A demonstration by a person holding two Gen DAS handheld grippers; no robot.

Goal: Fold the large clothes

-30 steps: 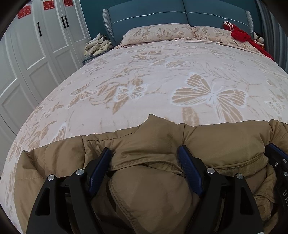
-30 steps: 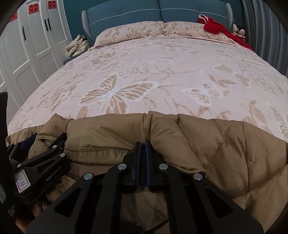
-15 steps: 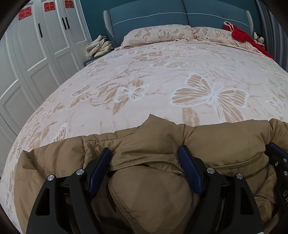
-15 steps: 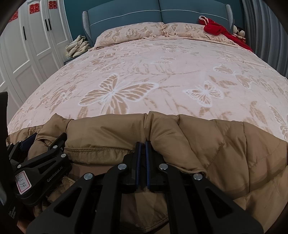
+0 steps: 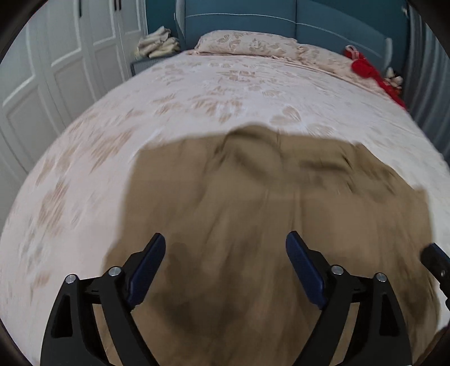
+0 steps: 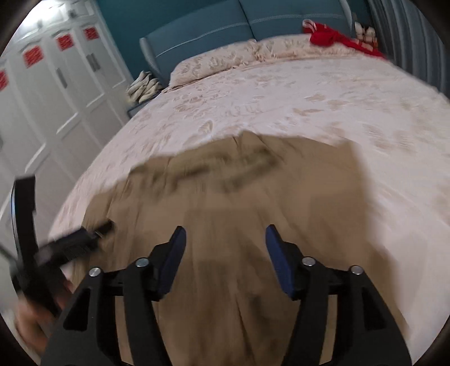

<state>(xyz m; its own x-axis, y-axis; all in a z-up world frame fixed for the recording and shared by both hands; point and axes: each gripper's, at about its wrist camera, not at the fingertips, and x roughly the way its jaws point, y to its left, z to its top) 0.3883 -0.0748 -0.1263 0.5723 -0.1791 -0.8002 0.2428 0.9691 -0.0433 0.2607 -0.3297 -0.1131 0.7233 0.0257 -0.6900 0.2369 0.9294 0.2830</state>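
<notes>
A tan padded jacket (image 5: 253, 214) lies folded in a rough rectangle on the near part of the butterfly-print bed (image 5: 197, 93); it also shows in the right wrist view (image 6: 253, 202). My left gripper (image 5: 225, 253) is open and empty, held above the jacket's near half. My right gripper (image 6: 225, 245) is open and empty, also above the jacket. The left gripper shows blurred at the left of the right wrist view (image 6: 70, 245). Both views are motion-blurred.
Two pillows (image 5: 244, 42) lie against a teal headboard (image 6: 244, 25). A red garment (image 6: 334, 38) sits at the far right corner. White wardrobes (image 6: 56, 84) stand on the left, with a pile of pale cloth (image 5: 156, 45) on a bedside stand.
Both grippers have risen and pulled back from the jacket. The right gripper has opened and let go of the jacket fold. The jacket now lies flatter.
</notes>
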